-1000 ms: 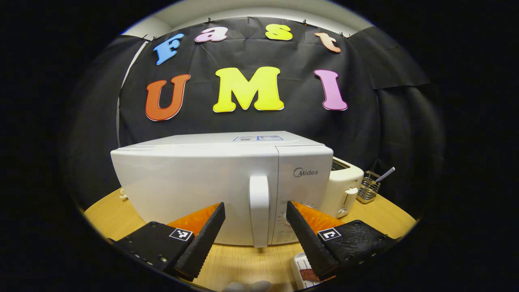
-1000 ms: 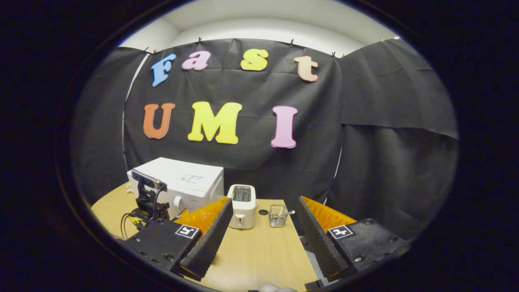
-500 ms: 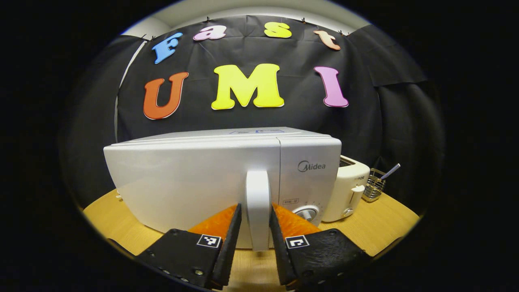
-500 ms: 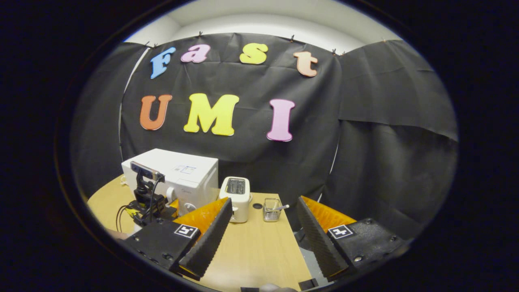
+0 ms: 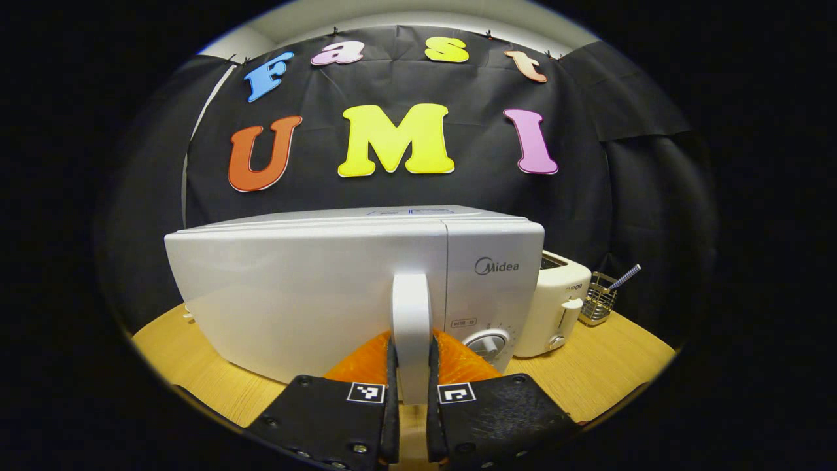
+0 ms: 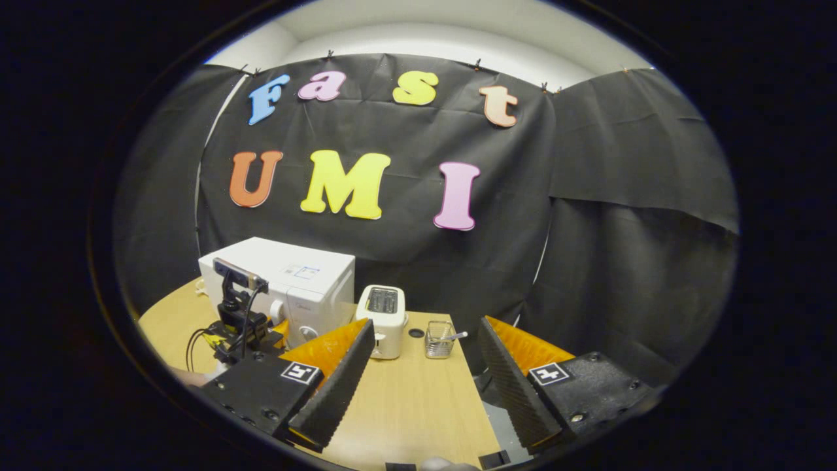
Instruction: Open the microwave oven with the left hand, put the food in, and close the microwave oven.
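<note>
- The left gripper (image 5: pixel 410 386) is seen pressed together on the door handle (image 5: pixel 410 314) of the microwave oven (image 5: pixel 314 288); both fingers are laid against the sides of the handle, low on it.
- The door is seen shut, flush with the control panel and its dial (image 5: pixel 485 343).
- The right gripper (image 6: pixel 425 379) is held spread and empty above the wooden table (image 6: pixel 418 405), well apart from the oven.
- The food cannot be made out in these views.
- A slip off the smooth handle is judged possible, because the grip sits near its lower end.
- If the pull is made straight and not along the door's arc, the light oven could be dragged toward the toaster (image 5: pixel 556 307) beside it.
</note>
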Available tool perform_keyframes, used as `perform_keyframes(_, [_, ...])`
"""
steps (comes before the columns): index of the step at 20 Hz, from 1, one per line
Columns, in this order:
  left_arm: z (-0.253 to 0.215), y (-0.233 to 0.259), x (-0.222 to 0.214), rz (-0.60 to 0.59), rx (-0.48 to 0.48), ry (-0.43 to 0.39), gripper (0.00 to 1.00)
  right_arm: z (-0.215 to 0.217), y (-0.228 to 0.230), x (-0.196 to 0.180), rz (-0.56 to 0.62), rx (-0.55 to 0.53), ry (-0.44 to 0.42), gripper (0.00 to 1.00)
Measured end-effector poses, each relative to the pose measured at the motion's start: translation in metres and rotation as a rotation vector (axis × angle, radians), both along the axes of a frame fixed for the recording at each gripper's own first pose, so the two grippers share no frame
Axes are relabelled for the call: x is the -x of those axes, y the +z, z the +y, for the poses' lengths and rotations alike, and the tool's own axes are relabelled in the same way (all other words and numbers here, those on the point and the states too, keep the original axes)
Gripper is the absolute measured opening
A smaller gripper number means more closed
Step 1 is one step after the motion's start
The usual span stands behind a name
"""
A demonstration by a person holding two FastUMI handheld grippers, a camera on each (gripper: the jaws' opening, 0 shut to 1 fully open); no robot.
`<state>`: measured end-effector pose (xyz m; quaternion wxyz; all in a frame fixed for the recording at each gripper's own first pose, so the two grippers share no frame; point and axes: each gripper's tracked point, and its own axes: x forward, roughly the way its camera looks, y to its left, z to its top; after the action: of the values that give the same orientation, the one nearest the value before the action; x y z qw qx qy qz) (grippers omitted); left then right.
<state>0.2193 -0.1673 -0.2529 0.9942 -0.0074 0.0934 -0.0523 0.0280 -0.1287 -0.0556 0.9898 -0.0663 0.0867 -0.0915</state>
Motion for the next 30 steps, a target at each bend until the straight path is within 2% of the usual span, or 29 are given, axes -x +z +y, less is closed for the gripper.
perform_keyframes(1, [0.0, -0.001, 0.001, 0.008, 0.001, -0.004, 0.15, 0.001, 0.001, 0.001, -0.003, 0.001, 0.001, 0.96])
perform_keyframes(2, [0.0, -0.001, 0.001, 0.006, 0.0, -0.008, 0.15, 0.001, 0.002, 0.002, -0.007, 0.003, 0.002, 1.0])
perform_keyframes(8, [-0.001, -0.001, 0.005, 0.025, 0.013, -0.029, 0.16, 0.0, 0.001, 0.008, -0.007, -0.003, 0.008, 1.0])
perform_keyframes(9, [0.0, -0.002, 0.006, 0.03, 0.011, -0.031, 0.15, 0.0, 0.002, 0.009, -0.01, -0.001, 0.009, 0.96])
perform_keyframes(12, [0.0, -0.003, 0.006, 0.032, 0.015, -0.03, 0.13, -0.004, 0.002, 0.012, -0.011, 0.006, 0.008, 0.96])
perform_keyframes(13, [0.0, -0.005, 0.007, 0.038, 0.02, -0.03, 0.13, -0.005, 0.001, 0.014, -0.009, 0.007, 0.009, 1.0])
perform_keyframes(14, [0.001, -0.005, 0.013, 0.052, 0.029, -0.021, 0.13, -0.005, 0.001, 0.016, -0.009, 0.008, 0.01, 1.0])
perform_keyframes(15, [0.004, -0.004, 0.021, 0.039, 0.027, -0.012, 0.13, -0.006, 0.002, 0.018, -0.01, 0.008, 0.011, 0.96])
perform_keyframes(18, [0.012, -0.003, 0.045, 0.001, -0.044, -0.013, 0.13, -0.003, -0.003, 0.022, -0.001, 0.021, 0.027, 1.0])
perform_keyframes(20, [0.017, -0.007, 0.059, 0.027, -0.013, -0.016, 0.13, 0.003, -0.005, 0.024, -0.002, 0.01, 0.043, 1.0])
perform_keyframes(21, [0.021, -0.006, 0.068, 0.034, -0.012, -0.015, 0.14, 0.006, -0.008, 0.025, 0.005, 0.002, 0.051, 0.96])
perform_keyframes(22, [0.024, -0.005, 0.075, 0.029, -0.026, -0.013, 0.14, 0.011, -0.012, 0.026, 0.009, -0.005, 0.063, 1.0])
perform_keyframes(23, [0.029, -0.006, 0.083, 0.034, -0.039, -0.009, 0.14, 0.015, -0.011, 0.028, 0.008, -0.009, 0.072, 1.0])
perform_keyframes(25, [0.037, -0.003, 0.095, 0.04, -0.046, 0.0, 0.16, 0.022, -0.006, 0.031, -0.004, 0.003, 0.089, 1.0])
perform_keyframes(27, [0.049, -0.005, 0.103, 0.051, -0.055, 0.03, 0.26, 0.026, -0.004, 0.035, -0.014, 0.014, 0.105, 1.0])
perform_keyframes(29, [0.051, -0.006, 0.109, 0.067, -0.056, 0.036, 0.48, 0.027, -0.004, 0.038, -0.016, 0.012, 0.113, 1.0])
perform_keyframes(30, [0.055, -0.005, 0.112, 0.068, -0.074, 0.042, 0.41, 0.026, -0.006, 0.039, -0.013, 0.011, 0.111, 1.0])
